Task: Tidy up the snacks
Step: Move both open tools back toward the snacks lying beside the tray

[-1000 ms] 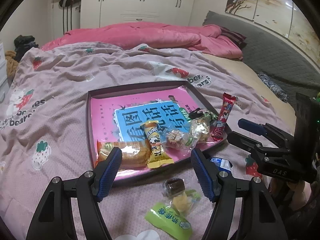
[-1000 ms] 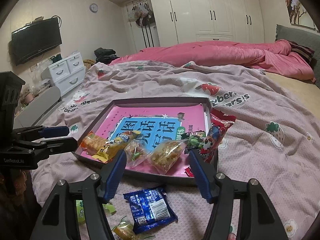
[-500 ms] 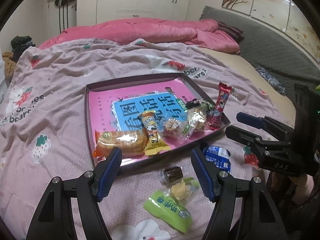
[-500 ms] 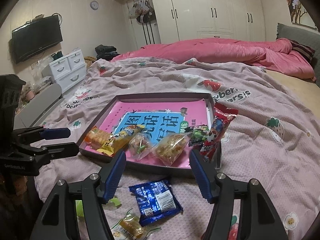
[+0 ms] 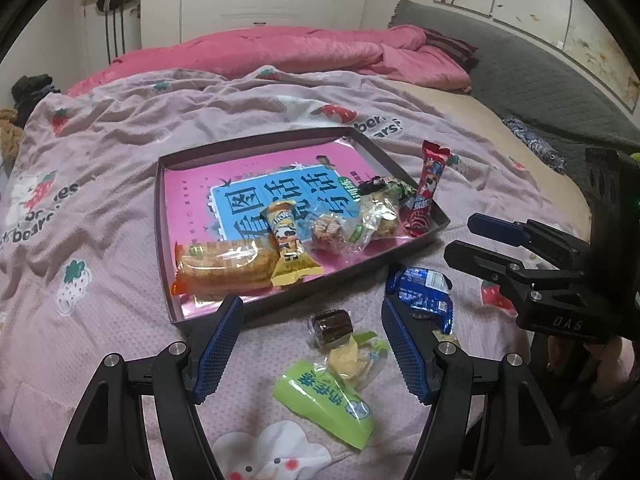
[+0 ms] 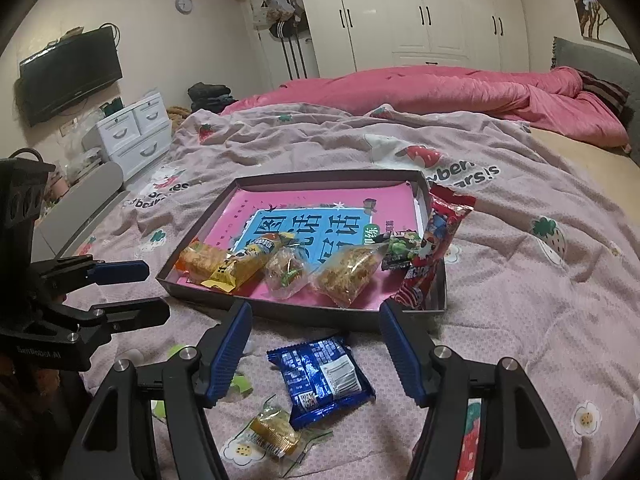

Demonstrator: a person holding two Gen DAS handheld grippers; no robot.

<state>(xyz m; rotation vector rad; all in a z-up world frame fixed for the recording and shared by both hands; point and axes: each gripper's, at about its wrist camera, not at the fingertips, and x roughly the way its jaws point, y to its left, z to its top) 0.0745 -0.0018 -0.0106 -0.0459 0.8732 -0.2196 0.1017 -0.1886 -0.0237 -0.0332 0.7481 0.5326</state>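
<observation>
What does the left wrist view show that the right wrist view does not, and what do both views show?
Only the left wrist view shows the whole lime-green plastic snack packet and the small brown wrapped chocolate on the bed cover.

Only the right wrist view shows the black wall television, the white drawer unit and the round wall clock.

Both show the dark rectangular tray, the blue foil biscuit packet, the red candy stick wrapper leaning on the tray rim, and both grippers with jaws open, left gripper and right gripper.
</observation>
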